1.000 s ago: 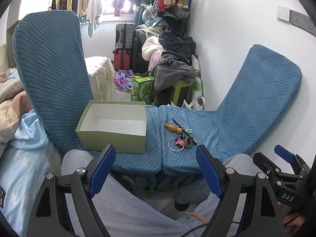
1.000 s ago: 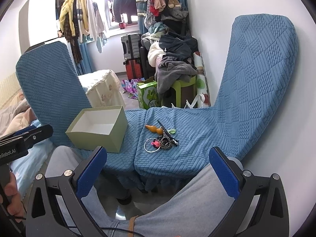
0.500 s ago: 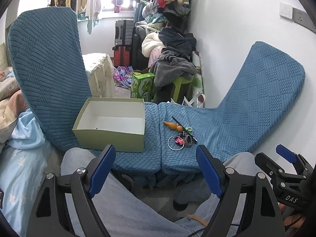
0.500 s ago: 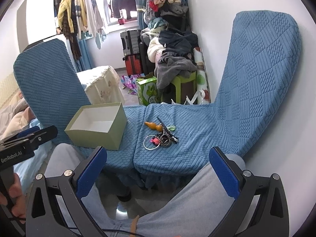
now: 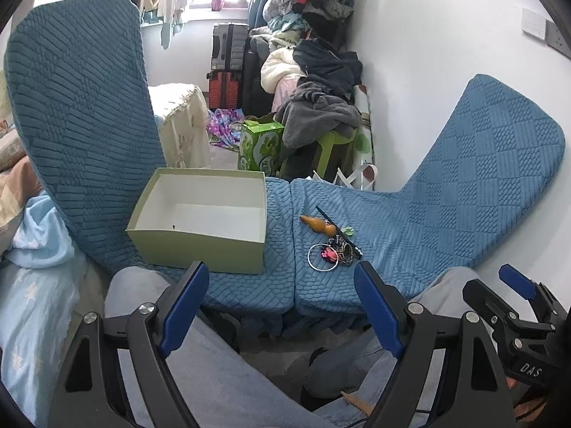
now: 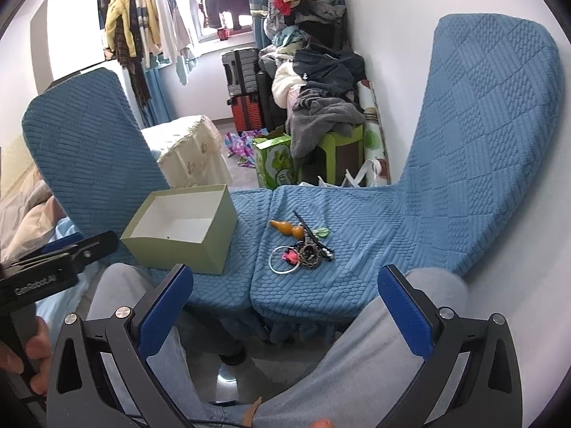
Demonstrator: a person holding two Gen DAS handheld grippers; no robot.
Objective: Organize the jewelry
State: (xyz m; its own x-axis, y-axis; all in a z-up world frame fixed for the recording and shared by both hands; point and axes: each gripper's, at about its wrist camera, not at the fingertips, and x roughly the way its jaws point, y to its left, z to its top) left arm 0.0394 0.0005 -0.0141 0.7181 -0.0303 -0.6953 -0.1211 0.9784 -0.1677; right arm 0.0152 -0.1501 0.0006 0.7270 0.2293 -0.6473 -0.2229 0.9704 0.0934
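Blue textured covers dress two chair seats (image 5: 374,214) pushed side by side, and the jewelry pile (image 5: 333,246) lies on the right-hand seat, near its front edge. In the pile are a silver bangle (image 5: 321,258), a pink charm (image 5: 328,252), a dark tangled chain (image 6: 314,251), an orange gourd-shaped pendant (image 5: 319,224) at the pile's 11 o'clock, and a small green bead (image 6: 322,232). At the pile's 9 o'clock, well apart on the left seat, stands an open pale-green box (image 5: 200,246) with a white, bare inside. Both grippers hang above the person's grey-trousered knees (image 6: 374,339), short of the seats: the left gripper (image 5: 282,306) and the right gripper (image 6: 285,314) each have their blue fingers spread wide, holding nothing.
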